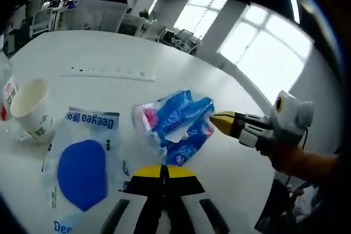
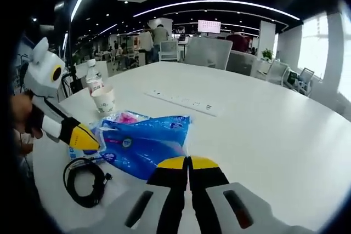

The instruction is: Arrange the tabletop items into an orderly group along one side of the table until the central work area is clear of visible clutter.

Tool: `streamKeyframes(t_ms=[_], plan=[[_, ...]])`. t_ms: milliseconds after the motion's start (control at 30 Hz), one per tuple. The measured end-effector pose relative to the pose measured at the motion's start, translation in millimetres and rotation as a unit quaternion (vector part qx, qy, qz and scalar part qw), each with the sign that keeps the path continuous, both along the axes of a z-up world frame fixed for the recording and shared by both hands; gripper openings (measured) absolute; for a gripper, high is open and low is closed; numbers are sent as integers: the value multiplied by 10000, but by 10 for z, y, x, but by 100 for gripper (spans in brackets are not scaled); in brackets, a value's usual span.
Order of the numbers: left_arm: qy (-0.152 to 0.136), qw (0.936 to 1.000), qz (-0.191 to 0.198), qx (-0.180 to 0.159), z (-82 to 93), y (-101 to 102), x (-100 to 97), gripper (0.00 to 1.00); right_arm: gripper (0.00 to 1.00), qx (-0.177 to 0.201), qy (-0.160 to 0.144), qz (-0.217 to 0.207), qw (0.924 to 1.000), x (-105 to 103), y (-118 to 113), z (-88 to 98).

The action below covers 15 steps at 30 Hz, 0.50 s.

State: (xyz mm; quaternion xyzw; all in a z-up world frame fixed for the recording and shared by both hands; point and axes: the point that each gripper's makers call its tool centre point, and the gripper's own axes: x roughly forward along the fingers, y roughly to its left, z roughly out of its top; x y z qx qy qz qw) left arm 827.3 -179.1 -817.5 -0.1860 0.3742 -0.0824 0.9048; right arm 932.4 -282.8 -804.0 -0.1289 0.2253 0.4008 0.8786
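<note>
Both grippers at the blue tissue pack (image 1: 178,124), jaws together, empty.
Soft, light, crinkly film: pinch its 3 o'clock edge; left gripper (image 1: 162,171), right gripper (image 2: 188,163).

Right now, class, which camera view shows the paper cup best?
The left gripper view: the paper cup is large, its open mouth and printed side clear. In the right gripper view the paper cup is small and distant, beside a water bottle.
</note>
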Motion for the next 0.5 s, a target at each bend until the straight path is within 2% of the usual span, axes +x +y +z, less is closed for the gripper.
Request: streamKeyframes(t_ms=[333, 433, 500], plan=[[-87, 9998, -183, -48, 87, -213, 147, 0, 0, 59, -90, -249, 9996, 51, -252, 180], [-137, 9996, -259, -32, 158, -280, 209, 0, 0, 31, -134, -308, 9994, 143, -350, 184], [-166, 9993, -336, 6, 144, -321, 283, 0, 0, 38, -140, -348, 9993, 171, -409, 204]])
